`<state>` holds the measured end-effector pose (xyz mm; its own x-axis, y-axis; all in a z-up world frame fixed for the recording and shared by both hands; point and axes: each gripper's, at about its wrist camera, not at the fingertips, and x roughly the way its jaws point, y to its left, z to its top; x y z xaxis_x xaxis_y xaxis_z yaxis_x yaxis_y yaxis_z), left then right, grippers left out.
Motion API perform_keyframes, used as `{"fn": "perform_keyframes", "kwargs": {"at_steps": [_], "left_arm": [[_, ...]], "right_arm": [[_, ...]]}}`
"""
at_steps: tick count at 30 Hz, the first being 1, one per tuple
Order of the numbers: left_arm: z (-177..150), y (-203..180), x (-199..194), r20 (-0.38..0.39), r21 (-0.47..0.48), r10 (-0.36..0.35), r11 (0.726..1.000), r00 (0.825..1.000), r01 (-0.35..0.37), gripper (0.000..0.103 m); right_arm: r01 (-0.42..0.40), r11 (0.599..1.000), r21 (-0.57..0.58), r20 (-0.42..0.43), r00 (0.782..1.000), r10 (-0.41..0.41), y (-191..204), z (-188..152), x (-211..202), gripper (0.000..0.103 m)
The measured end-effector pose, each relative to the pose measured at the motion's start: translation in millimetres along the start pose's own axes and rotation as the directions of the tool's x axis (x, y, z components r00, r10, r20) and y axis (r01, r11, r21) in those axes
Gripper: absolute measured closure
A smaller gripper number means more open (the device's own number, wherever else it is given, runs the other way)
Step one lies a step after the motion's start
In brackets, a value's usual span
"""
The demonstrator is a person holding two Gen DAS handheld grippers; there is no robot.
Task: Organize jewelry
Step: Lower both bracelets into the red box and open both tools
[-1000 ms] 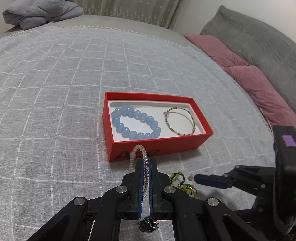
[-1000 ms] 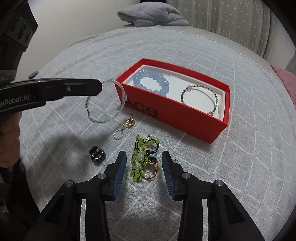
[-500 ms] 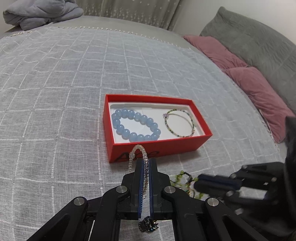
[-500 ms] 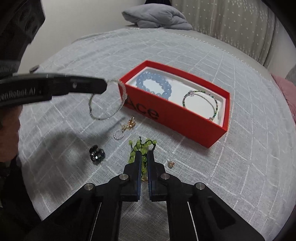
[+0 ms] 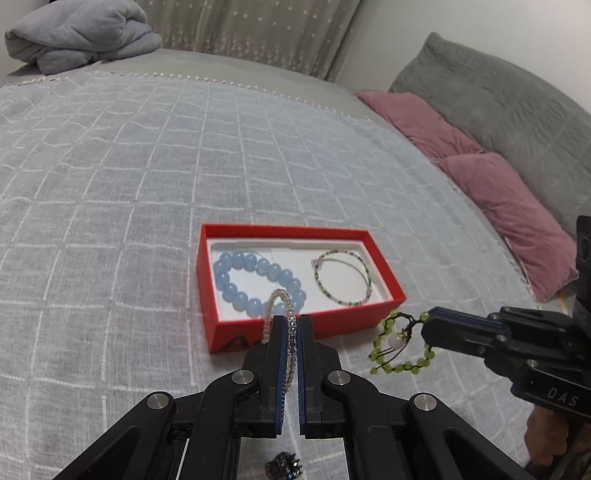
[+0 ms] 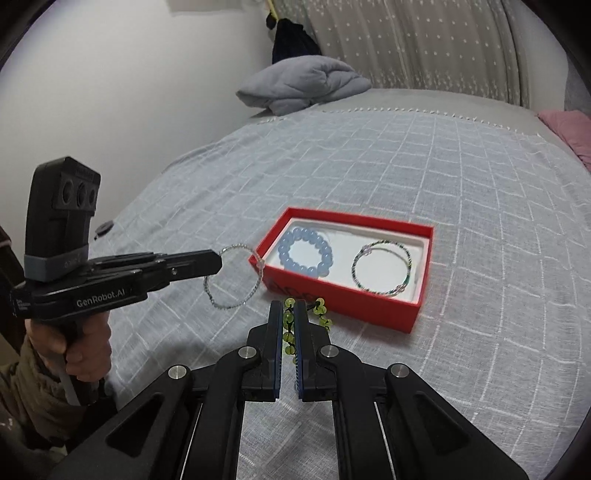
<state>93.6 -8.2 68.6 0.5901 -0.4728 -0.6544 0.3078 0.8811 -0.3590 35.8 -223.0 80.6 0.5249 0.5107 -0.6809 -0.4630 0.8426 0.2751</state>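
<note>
A red box point(image 5: 236, 332) point(image 6: 373, 306) lies on the bed with a blue bead bracelet point(image 5: 236, 291) point(image 6: 304, 251) and a thin green-beaded bracelet point(image 5: 343, 277) point(image 6: 382, 267) inside. My left gripper point(image 5: 290, 325) point(image 6: 218, 263) is shut on a clear crystal bracelet point(image 5: 279, 295) point(image 6: 234, 277), held in the air just before the box's near wall. My right gripper point(image 6: 287, 308) point(image 5: 424, 328) is shut on a green bead bracelet point(image 5: 400, 349) point(image 6: 321, 314), lifted off the bed to the right of the box.
A dark hair claw point(image 5: 283, 465) lies on the grey checked bedspread point(image 5: 110, 184) under my left gripper. Pink pillows point(image 5: 498, 184) and a grey cushion point(image 5: 517, 103) line the right side. A folded grey blanket point(image 5: 77, 33) point(image 6: 303, 86) sits at the far edge.
My right gripper has closed on the green bead bracelet and lifted it off the bed. Both grippers have risen, and my left one carries the crystal bracelet closer to the box.
</note>
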Motion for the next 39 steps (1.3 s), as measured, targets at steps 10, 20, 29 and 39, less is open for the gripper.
{"fn": "perform_keyframes", "kwargs": {"at_steps": [10,20,29,39], "left_arm": [[35.0,-15.3,13.2,0.058,0.037,-0.023,0.999,0.998,0.021,0.103],[51.6,-14.2,40.1,0.033,0.025,-0.033,0.999,0.999,0.032,0.103],[49.2,6.5,57.3,0.008,-0.025,-0.017,1.000,1.000,0.017,0.103],[44.5,12.8,63.5,-0.011,-0.031,0.004,1.000,1.000,-0.005,0.103]], "right_arm": [[0.030,0.997,0.064,0.064,0.997,-0.034,-23.0,21.1,-7.8,0.098],[0.102,0.989,0.106,0.063,0.992,-0.109,-46.5,41.2,1.3,0.098],[0.072,0.994,0.086,0.059,0.995,-0.078,-41.2,53.5,22.4,0.098],[0.080,0.994,0.080,0.040,0.996,-0.084,-44.6,56.1,33.0,0.098]]}}
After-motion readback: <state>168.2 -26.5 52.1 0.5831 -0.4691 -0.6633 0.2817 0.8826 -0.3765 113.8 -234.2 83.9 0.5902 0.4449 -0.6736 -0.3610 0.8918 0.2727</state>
